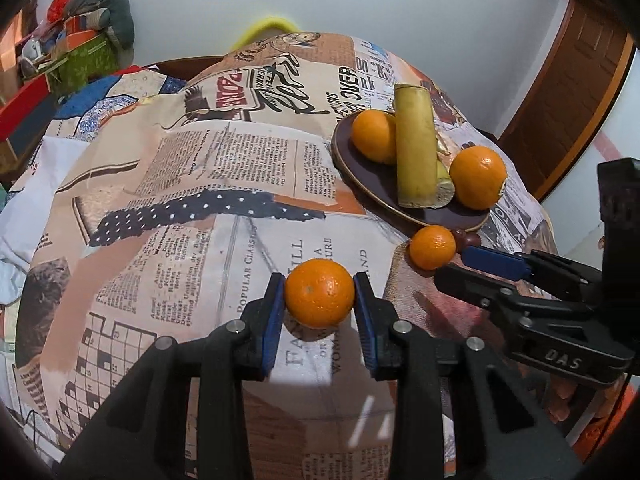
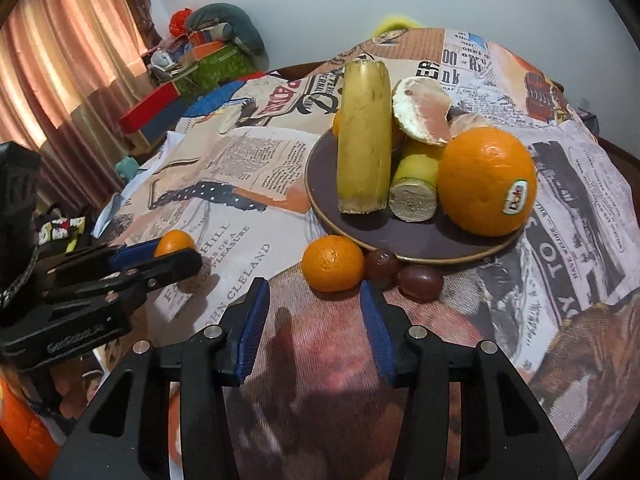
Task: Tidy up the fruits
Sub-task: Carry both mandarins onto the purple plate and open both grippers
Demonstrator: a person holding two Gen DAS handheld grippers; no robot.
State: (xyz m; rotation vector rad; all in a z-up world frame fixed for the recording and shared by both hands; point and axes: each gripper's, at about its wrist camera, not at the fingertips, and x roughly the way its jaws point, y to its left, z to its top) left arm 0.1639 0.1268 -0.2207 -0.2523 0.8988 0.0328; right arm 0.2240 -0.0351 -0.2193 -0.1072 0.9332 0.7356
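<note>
The desk [image 1: 168,184] wears a cloth [image 1: 240,240] printed like old newspapers, and by the white wall behind it sit a heap of boxes [image 2: 192,68] and a curtain [image 2: 64,52]. On the dark plate [image 2: 420,240] lie a big orange [image 2: 486,182] with a sticker, banana pieces [image 2: 364,136] and a peeled fruit, while a small orange [image 2: 333,264] and two grapes [image 2: 420,282] sit just in front of the plate. The left gripper [image 1: 319,294] squeezes another small orange [image 1: 319,294] by its round sides, left of the plate, and it looks light, firm and a bit slippery, so I think a soft hold is best; the right gripper [image 2: 314,326] is wide open and holds nothing.
</note>
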